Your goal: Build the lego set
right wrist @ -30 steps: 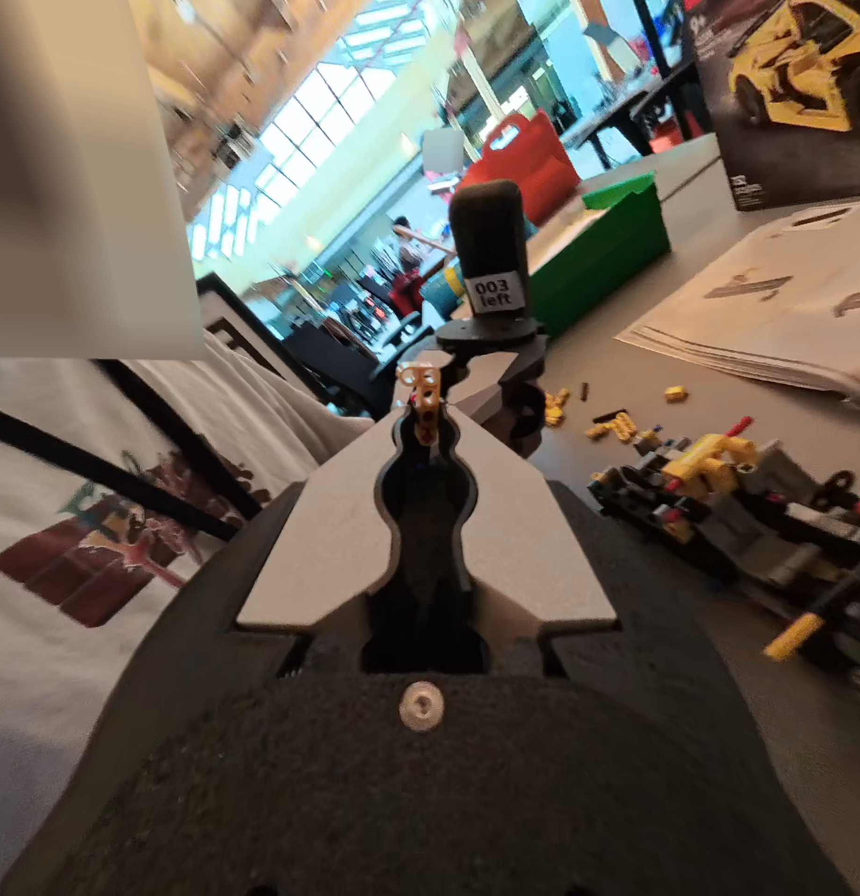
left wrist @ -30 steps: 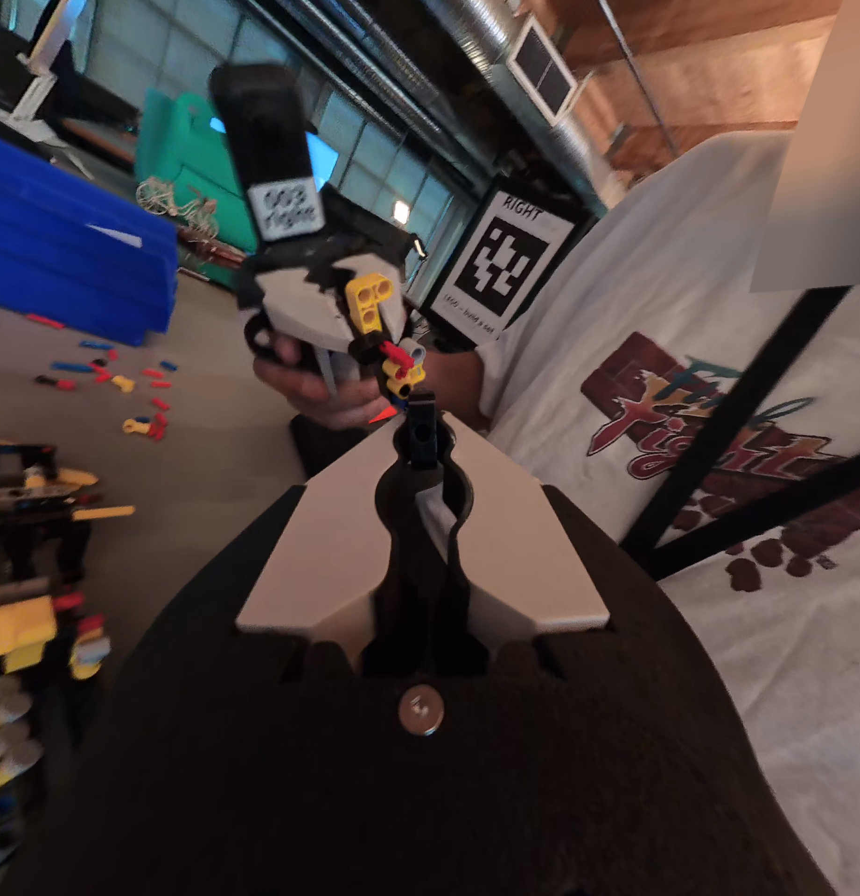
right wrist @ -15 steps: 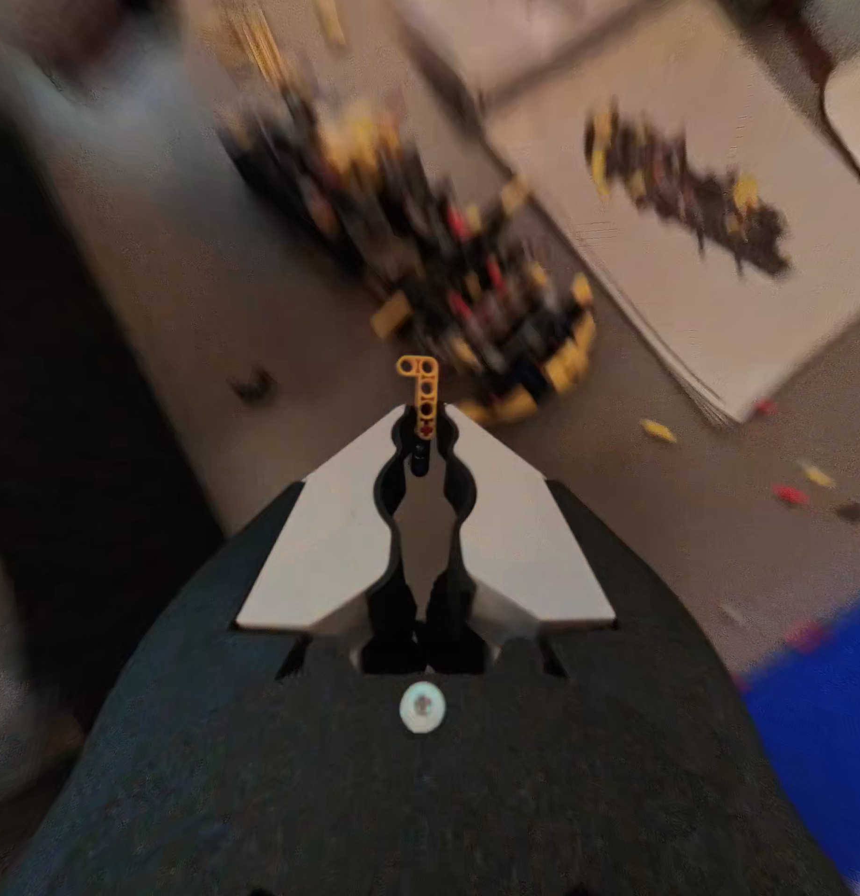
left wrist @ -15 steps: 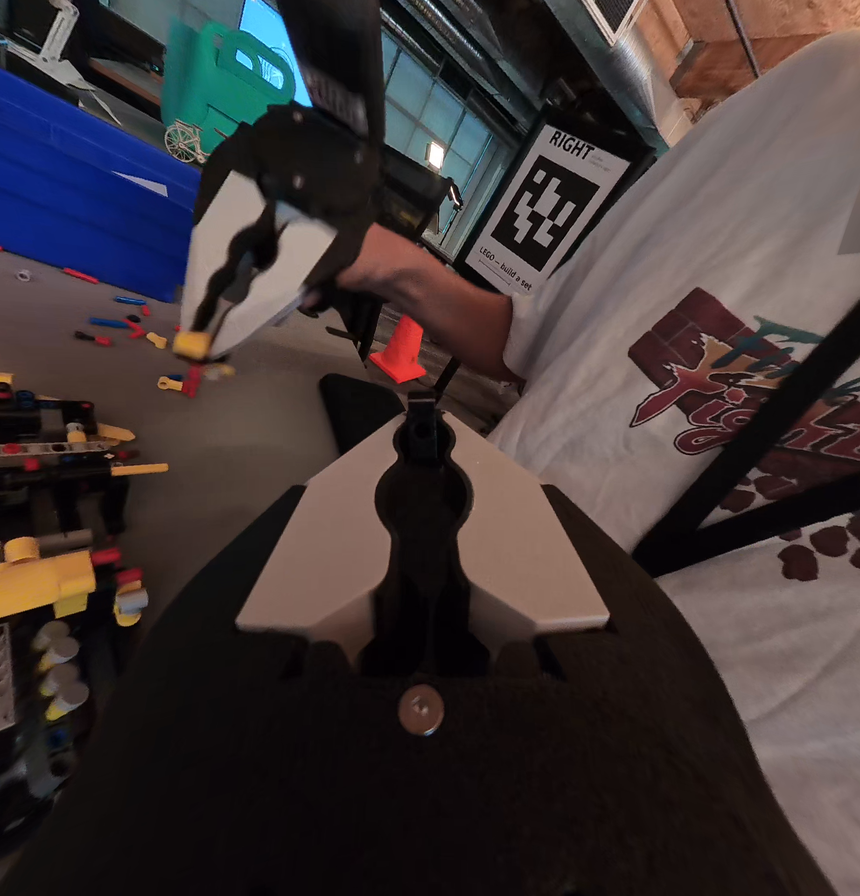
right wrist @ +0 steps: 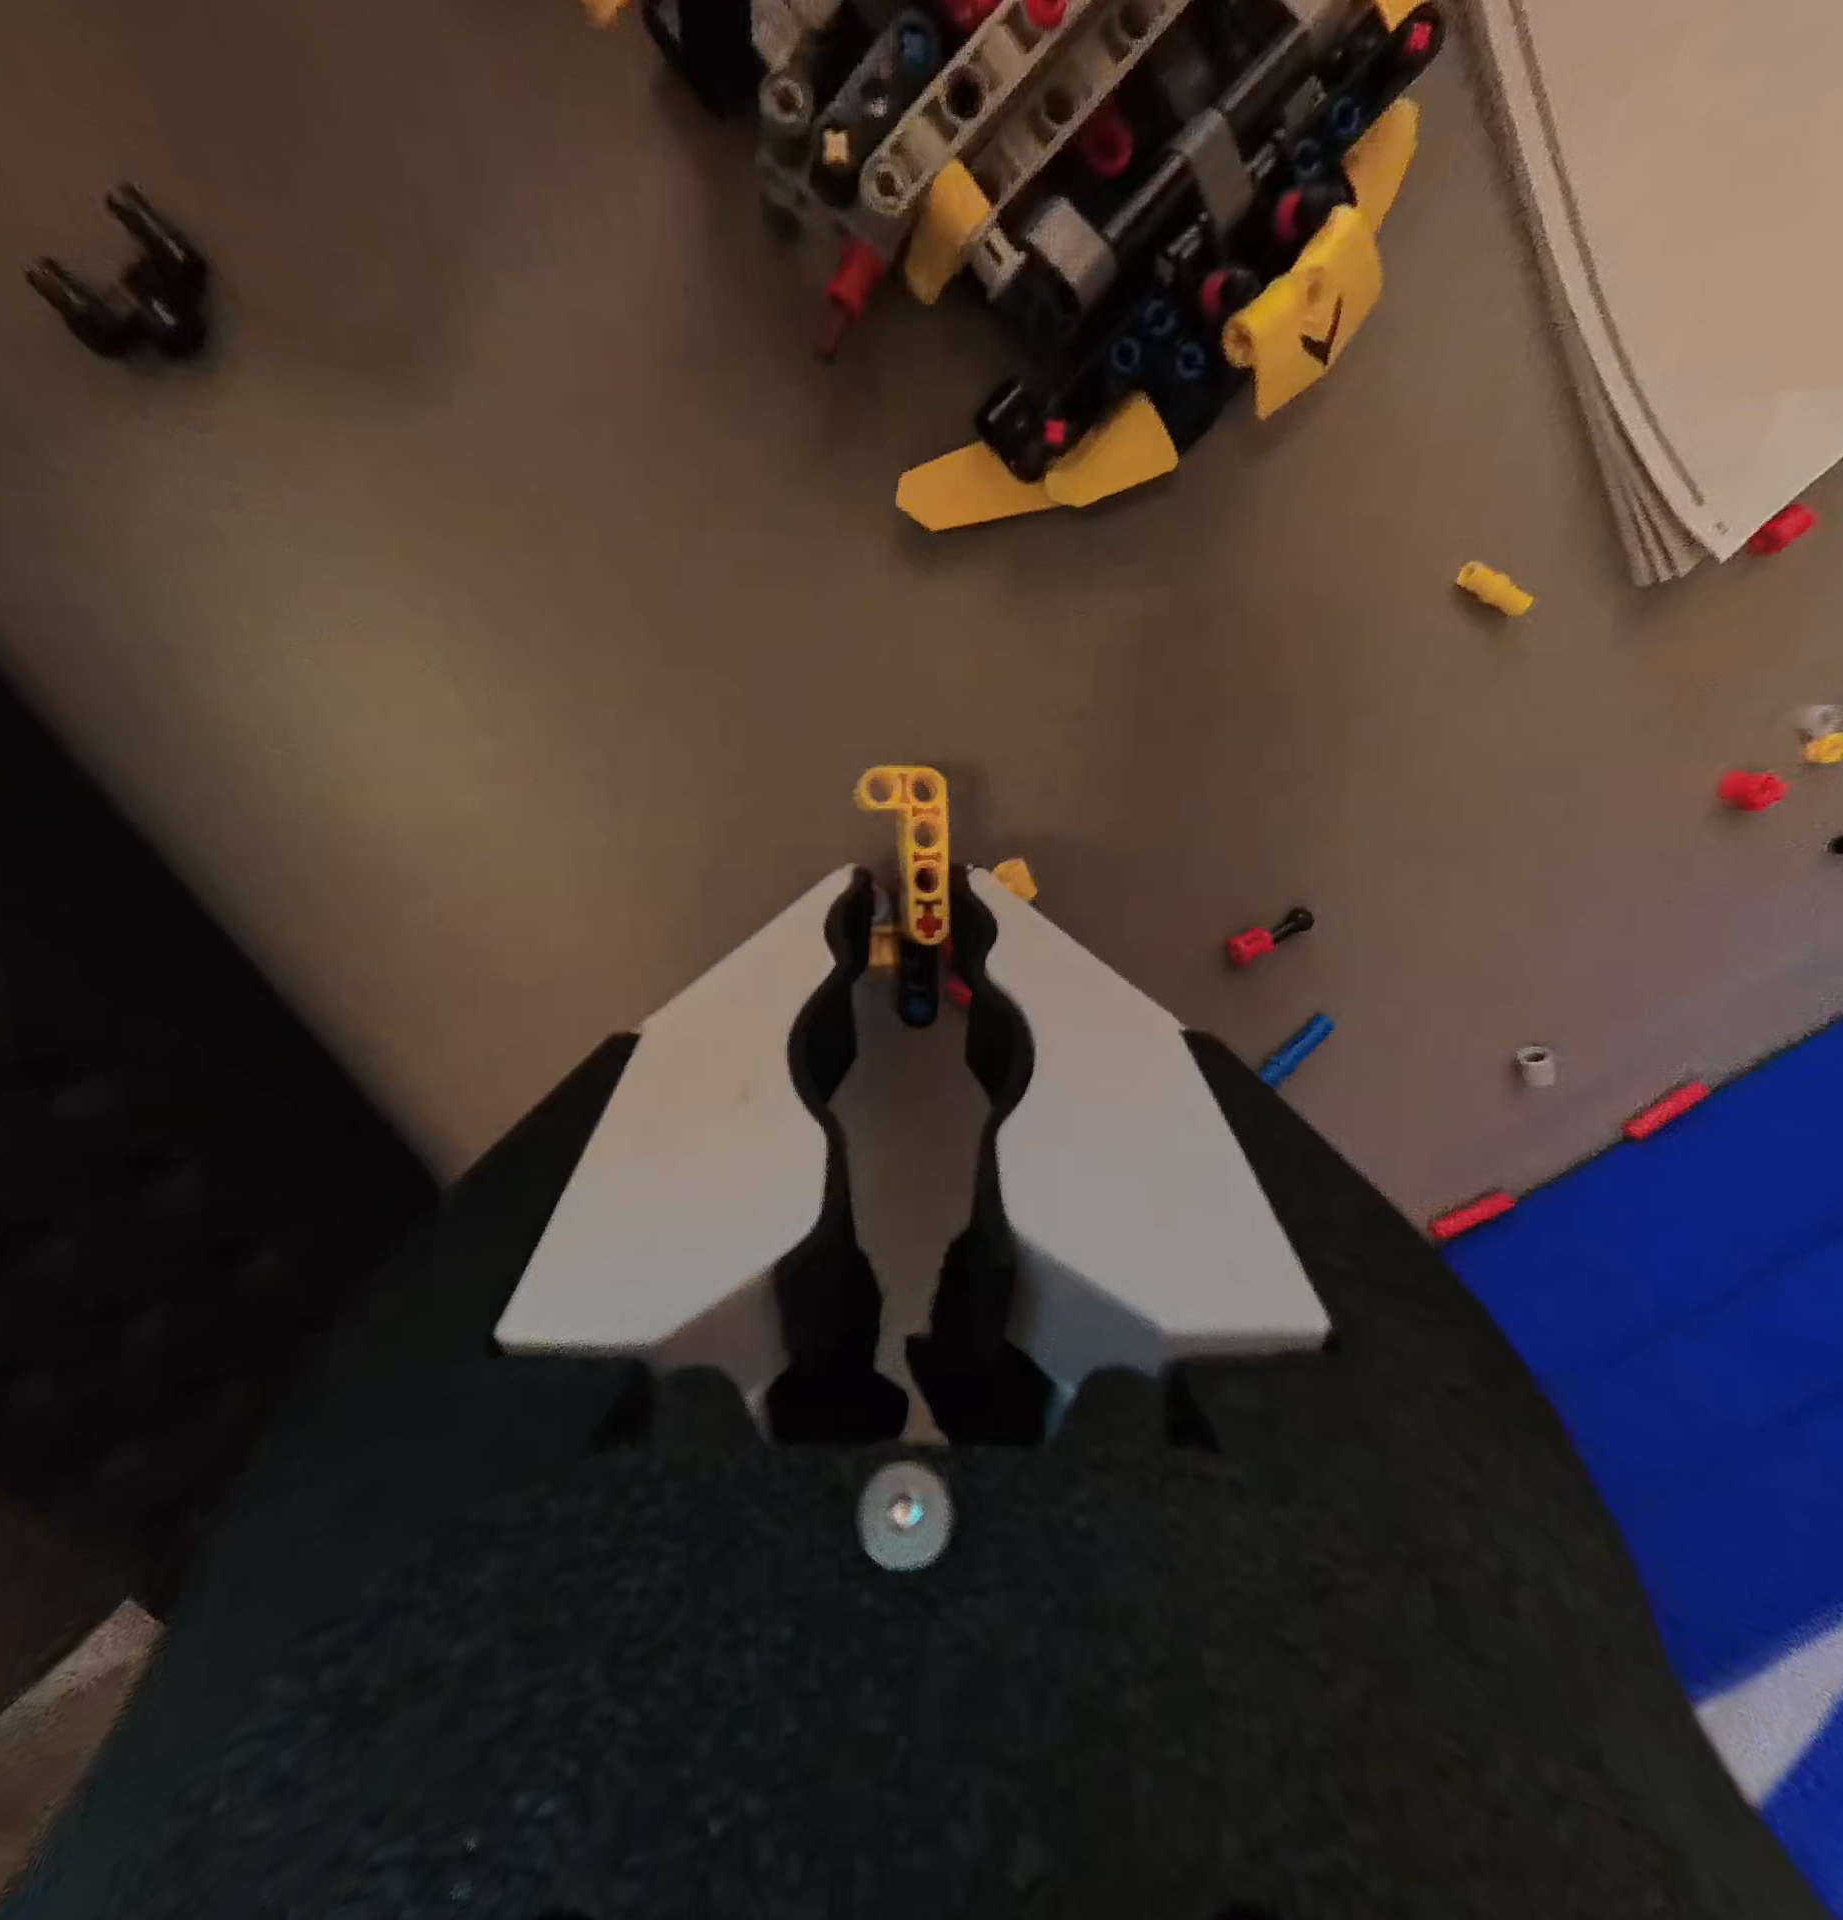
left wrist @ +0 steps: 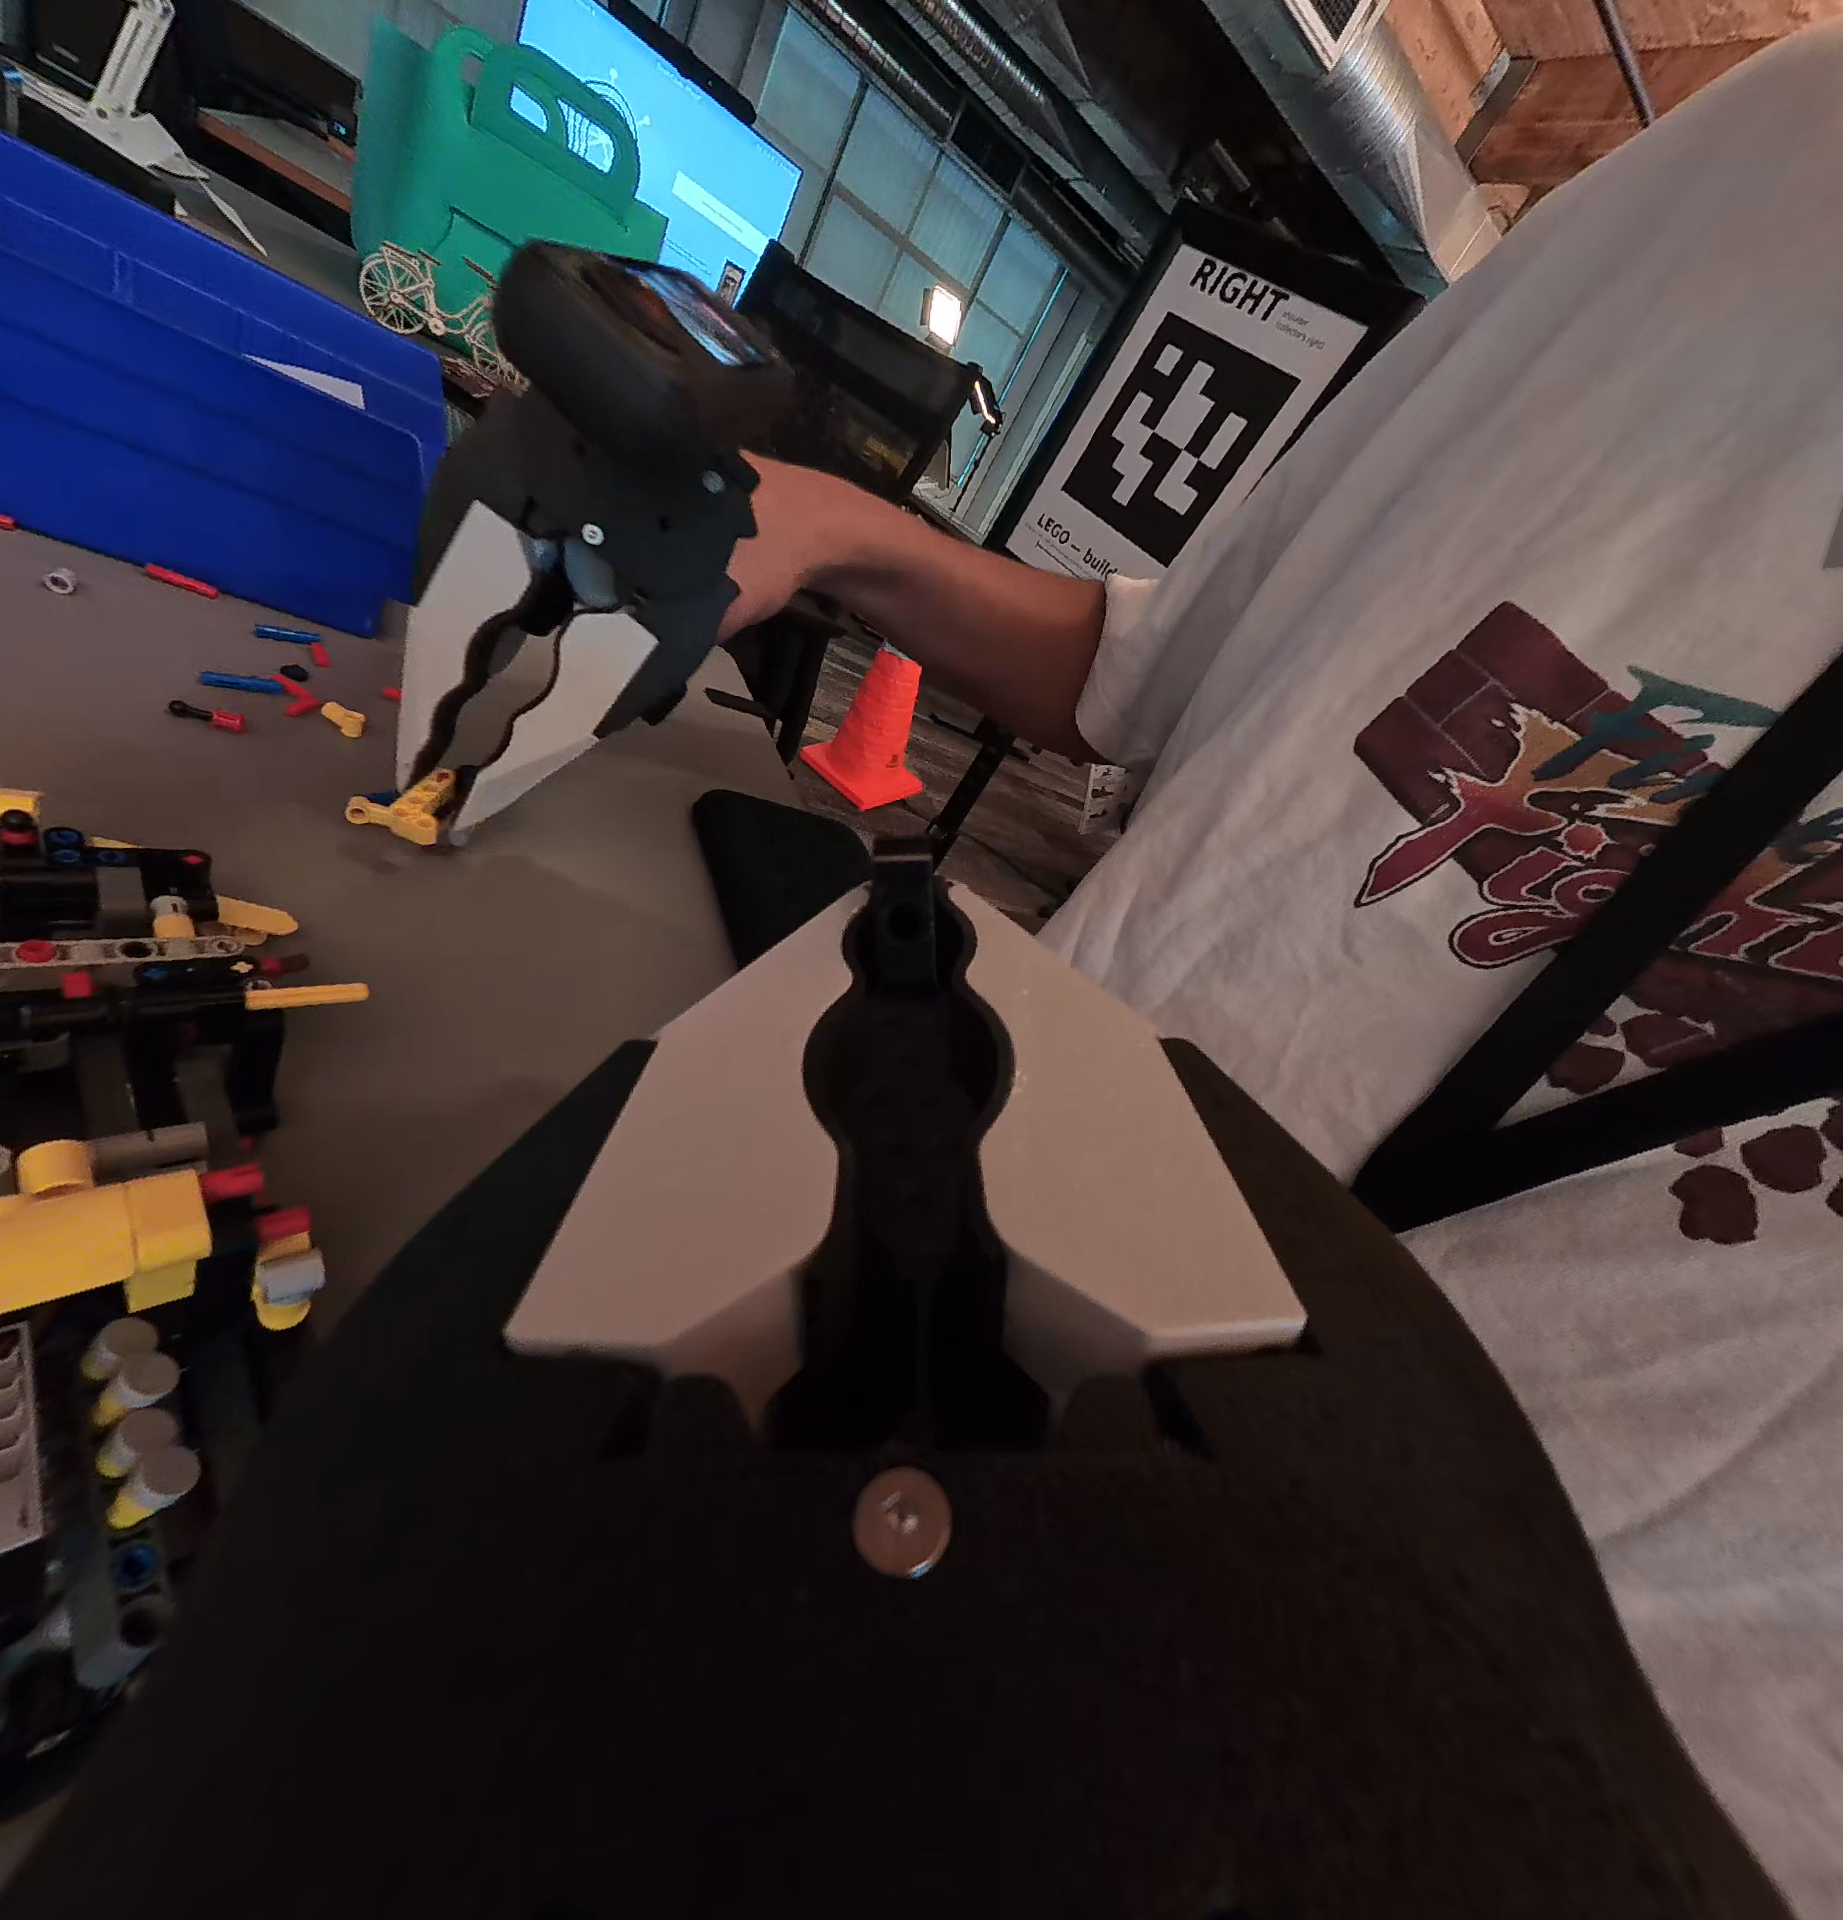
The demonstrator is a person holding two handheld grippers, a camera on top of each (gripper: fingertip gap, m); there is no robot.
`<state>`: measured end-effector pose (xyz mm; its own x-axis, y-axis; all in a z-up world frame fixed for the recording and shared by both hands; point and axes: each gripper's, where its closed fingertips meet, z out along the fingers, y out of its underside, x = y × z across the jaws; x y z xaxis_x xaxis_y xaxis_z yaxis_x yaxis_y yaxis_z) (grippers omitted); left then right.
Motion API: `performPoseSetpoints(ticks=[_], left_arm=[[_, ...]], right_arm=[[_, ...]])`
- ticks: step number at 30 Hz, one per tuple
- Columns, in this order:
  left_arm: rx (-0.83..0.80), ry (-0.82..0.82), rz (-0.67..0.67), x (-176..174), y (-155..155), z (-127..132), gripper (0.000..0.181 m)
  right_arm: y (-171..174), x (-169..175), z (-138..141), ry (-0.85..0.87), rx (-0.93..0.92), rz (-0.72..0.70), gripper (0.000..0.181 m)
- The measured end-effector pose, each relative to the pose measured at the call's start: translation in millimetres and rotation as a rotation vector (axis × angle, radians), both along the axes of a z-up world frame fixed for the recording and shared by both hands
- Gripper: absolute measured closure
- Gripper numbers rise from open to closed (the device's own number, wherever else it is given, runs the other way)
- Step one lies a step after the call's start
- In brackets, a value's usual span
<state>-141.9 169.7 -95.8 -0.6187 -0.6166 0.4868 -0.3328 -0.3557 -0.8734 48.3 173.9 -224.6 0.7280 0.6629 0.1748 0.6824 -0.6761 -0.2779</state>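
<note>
Pinching a small black lego piece (left wrist: pixel 904 920) at the tips, my left hand-held gripper (left wrist: pixel 901 935) sits raised over the desk (left wrist: pixel 501 935), jaws closed on it. My right hand-held gripper (right wrist: pixel 912 904) points down with tips at the desk, jaws parted narrowly around a yellow L-shaped beam subassembly (right wrist: pixel 917 852); cannot tell if the pads still touch it. Farther off lies the partly built yellow-black model (right wrist: pixel 1125 229), with an instruction booklet (right wrist: pixel 1675 260) beside it. Loose pins (right wrist: pixel 1265 935) are scattered near a blue bin (left wrist: pixel 169 416).
</note>
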Motion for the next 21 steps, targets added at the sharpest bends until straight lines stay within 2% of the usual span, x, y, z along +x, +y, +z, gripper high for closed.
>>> performPoseSetpoints(ticks=[5,11,21], left_arm=[[-0.005,-0.007,-0.003,-0.8,-0.6,2.3,0.174],[-0.004,-0.002,0.004,-0.5,1.7,1.2,0.174],[-0.013,0.004,-0.008,-0.2,0.3,-0.5,0.173]], right_arm=[[5.5,-9.4,-5.3,0.101,-0.065,0.007,0.174],[10.6,-17.3,-9.2,0.113,-0.109,0.052,0.172],[1.3,-16.5,-8.8,0.216,-0.166,0.018,0.162]])
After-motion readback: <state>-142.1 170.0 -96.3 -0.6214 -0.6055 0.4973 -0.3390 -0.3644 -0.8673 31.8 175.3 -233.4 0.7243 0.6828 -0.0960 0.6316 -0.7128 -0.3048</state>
